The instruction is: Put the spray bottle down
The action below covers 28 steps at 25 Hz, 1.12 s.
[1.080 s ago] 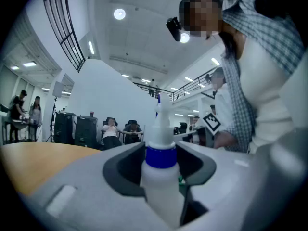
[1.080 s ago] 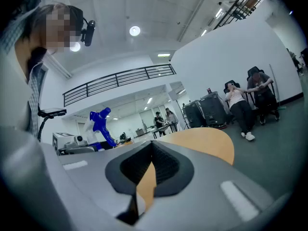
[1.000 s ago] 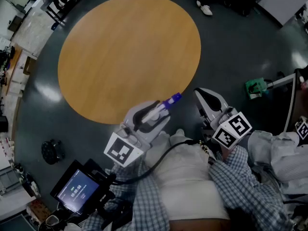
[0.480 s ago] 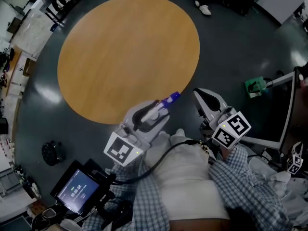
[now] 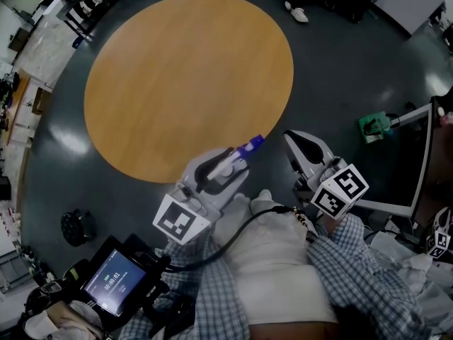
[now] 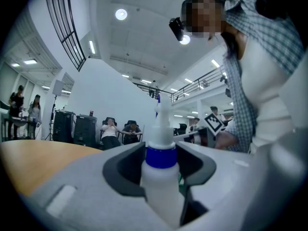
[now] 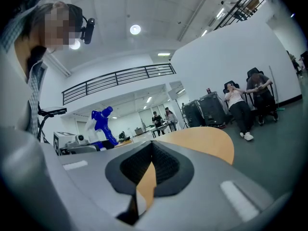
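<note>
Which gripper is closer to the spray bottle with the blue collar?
Left. The left gripper is closed on the spray bottle, whose top pokes out past the jaws. The right gripper sits off to its side, empty and not touching the bottle.

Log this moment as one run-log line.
left claw: shut on spray bottle | right claw: shut, empty | spray bottle: not yet on table

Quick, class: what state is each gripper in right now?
Left gripper: closed on the spray bottle.
Right gripper: jaws together, holding nothing.
</note>
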Each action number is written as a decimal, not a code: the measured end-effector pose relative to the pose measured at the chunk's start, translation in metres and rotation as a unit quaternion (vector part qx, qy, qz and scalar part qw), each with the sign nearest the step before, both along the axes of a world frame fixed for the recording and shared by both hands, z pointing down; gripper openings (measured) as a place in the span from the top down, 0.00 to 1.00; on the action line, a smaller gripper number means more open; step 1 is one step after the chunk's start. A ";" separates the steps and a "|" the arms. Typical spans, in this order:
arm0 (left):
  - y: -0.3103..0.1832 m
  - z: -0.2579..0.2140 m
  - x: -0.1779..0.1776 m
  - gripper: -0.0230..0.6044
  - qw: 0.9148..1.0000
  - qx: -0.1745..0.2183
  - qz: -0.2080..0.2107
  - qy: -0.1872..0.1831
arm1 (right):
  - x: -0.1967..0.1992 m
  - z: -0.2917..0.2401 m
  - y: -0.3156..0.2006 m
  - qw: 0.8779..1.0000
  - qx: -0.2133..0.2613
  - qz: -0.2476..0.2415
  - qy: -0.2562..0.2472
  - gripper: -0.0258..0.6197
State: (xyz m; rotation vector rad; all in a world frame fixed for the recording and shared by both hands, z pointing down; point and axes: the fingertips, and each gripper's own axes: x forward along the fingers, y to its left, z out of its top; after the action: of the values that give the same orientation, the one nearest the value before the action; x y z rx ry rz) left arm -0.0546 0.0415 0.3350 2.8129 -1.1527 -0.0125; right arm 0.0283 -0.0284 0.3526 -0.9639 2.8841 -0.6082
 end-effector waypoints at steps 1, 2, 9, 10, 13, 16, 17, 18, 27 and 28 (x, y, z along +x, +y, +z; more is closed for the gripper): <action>0.002 -0.001 -0.002 0.68 1.000 0.000 0.001 0.001 | -0.002 -0.001 0.002 1.000 0.000 0.001 0.000 0.96; 0.004 -0.002 -0.003 0.68 1.000 0.000 0.001 0.002 | -0.003 -0.002 0.004 1.000 0.001 0.001 0.000 0.96; 0.002 0.006 -0.007 0.68 1.000 0.004 0.005 0.006 | -0.001 0.002 0.006 1.000 0.011 0.015 0.007 0.96; 0.001 0.006 -0.009 0.68 1.000 0.005 0.005 0.008 | 0.000 0.003 0.005 1.000 0.011 0.021 0.007 0.96; -0.006 0.008 -0.013 0.68 1.000 0.006 0.008 0.010 | 0.005 0.005 0.001 0.999 0.011 0.038 0.009 0.96; -0.036 0.015 -0.014 0.68 1.000 0.006 0.010 0.003 | 0.011 0.011 -0.022 0.999 0.009 0.047 0.012 0.96; -0.050 0.018 -0.015 0.68 1.000 0.005 0.009 0.000 | 0.013 0.014 -0.033 0.999 0.007 0.049 0.013 0.96; -0.062 0.020 -0.015 0.68 1.000 0.004 0.008 -0.002 | 0.015 0.016 -0.043 0.999 0.006 0.052 0.013 0.96; -0.113 0.012 -0.008 0.68 1.000 0.012 -0.008 0.010 | 0.026 0.022 -0.069 0.998 -0.004 0.056 0.018 0.96; -0.129 0.013 -0.003 0.68 1.000 0.010 -0.008 0.012 | 0.030 0.023 -0.082 0.998 -0.008 0.054 0.020 0.96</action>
State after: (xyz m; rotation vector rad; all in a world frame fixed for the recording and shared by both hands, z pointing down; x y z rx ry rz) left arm -0.0577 -0.0877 0.3482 2.8117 -1.1776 -0.0598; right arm 0.0578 -0.1105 0.3759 -1.1378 2.8417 -0.6105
